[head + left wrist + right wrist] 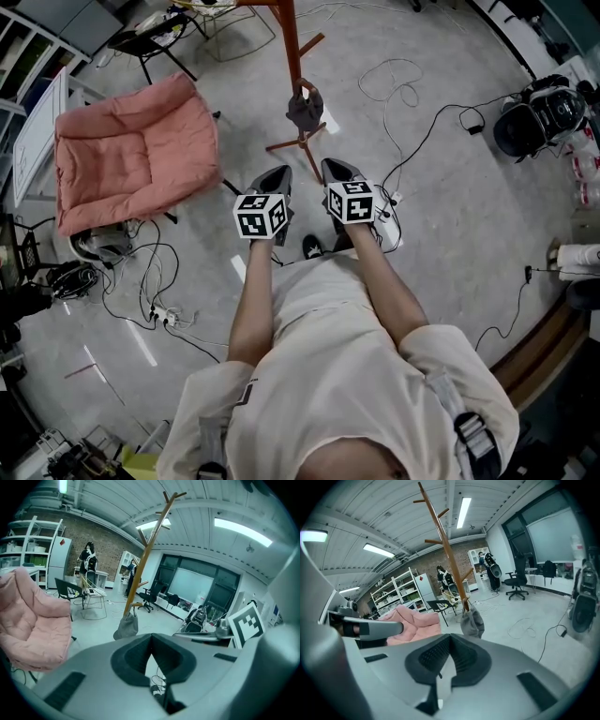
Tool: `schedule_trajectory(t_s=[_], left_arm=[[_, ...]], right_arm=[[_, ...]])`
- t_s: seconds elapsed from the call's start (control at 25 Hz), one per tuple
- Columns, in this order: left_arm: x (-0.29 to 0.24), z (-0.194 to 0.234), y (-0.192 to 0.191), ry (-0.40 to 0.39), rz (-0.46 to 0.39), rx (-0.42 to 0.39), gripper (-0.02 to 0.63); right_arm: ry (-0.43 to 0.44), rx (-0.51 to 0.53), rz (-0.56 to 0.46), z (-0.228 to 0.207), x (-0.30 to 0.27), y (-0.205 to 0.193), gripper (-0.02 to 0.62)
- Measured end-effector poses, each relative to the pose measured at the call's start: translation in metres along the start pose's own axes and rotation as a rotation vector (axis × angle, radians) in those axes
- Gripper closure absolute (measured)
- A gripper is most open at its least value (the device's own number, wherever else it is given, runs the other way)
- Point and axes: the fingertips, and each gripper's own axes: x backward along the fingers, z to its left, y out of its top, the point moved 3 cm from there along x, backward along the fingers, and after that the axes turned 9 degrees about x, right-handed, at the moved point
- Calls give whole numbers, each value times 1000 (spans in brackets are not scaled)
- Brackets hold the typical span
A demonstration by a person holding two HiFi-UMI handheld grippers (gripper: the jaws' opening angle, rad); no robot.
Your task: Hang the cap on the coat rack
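A grey cap hangs from a low peg of the wooden coat rack, which stands on the floor ahead of me. Both grippers are held side by side short of the rack, apart from the cap. My left gripper is shut with nothing in it, and so is my right gripper. In the left gripper view the cap hangs on the rack beyond the closed jaw tips. The right gripper view shows the cap on the rack past its closed tips.
A pink folding lounge chair stands left of the rack. Cables loop over the floor to the right, with a black bag and gear farther right. More cables and a power strip lie at lower left. White shelves line the back.
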Motion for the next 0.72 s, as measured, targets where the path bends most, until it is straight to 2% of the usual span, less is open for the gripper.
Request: schedule_trajectory(t_s=[0.4, 0.72], left_arm=[[2, 10, 1, 64, -23, 2, 598], [-1, 6, -1, 43, -4, -9, 598]], right_arm=[[-3, 3, 1, -1, 0, -4, 591], [-2, 8, 3, -2, 0, -4, 591]])
